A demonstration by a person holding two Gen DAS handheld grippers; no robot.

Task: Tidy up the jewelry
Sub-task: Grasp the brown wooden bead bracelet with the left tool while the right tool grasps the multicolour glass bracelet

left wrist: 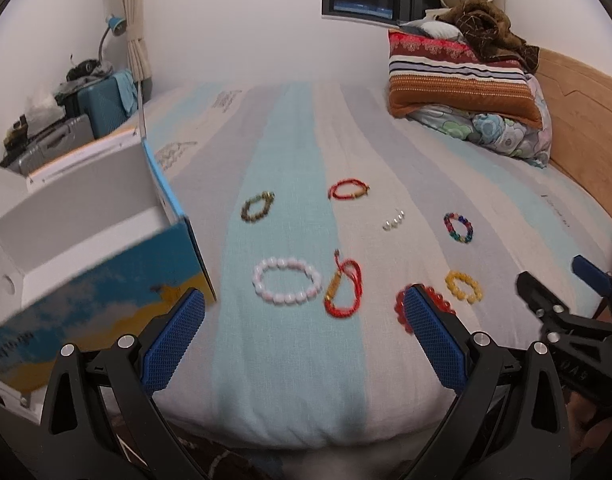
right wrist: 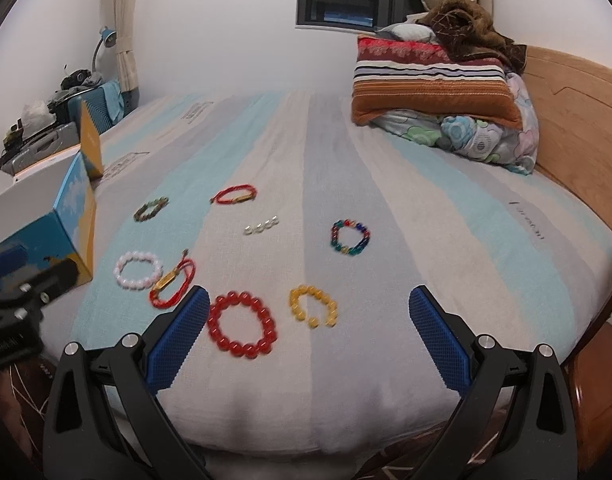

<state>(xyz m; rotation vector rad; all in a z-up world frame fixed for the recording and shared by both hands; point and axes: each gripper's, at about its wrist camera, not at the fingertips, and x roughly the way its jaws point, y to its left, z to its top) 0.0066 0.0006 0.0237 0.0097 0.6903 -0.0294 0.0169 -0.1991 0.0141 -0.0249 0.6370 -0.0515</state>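
Presently on the striped bedspread (right wrist: 306,152): eight pieces of jewelry, all loose and apart from the box. Nearest lie a red bead bracelet (right wrist: 242,325), a yellow bead bracelet (right wrist: 313,306) with a gap in its ring, a red cord bracelet with a gold tube charm (right wrist: 172,284), and a pink-white bead bracelet (right wrist: 138,270); farther off, a multicolored bead bracelet (right wrist: 350,238), a short row of white pearls (right wrist: 261,226), a second red cord bracelet (right wrist: 234,194) and an olive-brown bead bracelet (right wrist: 150,208). Handling, by judgement: every piece looks light and limp; the beaded rings should sag once lifted, and round glossy beads may roll or slip between flat pads, so pinching across one side of a ring, beads caught between both pads, seems safest. The cord pieces are soft and best taken at the tube charm or at bunched cord. The pearls are small and could scatter if unstrung; whether they are joined cannot be told. Receptacle: an open blue-and-yellow cardboard box (left wrist: 106,216) at the left edge of the bed, white inside, its flap raised. Left gripper (left wrist: 304,314) and right gripper (right wrist: 307,314) both hover with jaws spread wide, holding nothing; the red bead bracelet sits just beside the right gripper's left finger. Surroundings: stacked pillows and quilt (right wrist: 437,88) by the wooden headboard (right wrist: 577,120), luggage (left wrist: 102,104) and a desk lamp (left wrist: 114,26) beyond. No obstruction lies between jewelry and box; the soft bedding may give under downward pressure.
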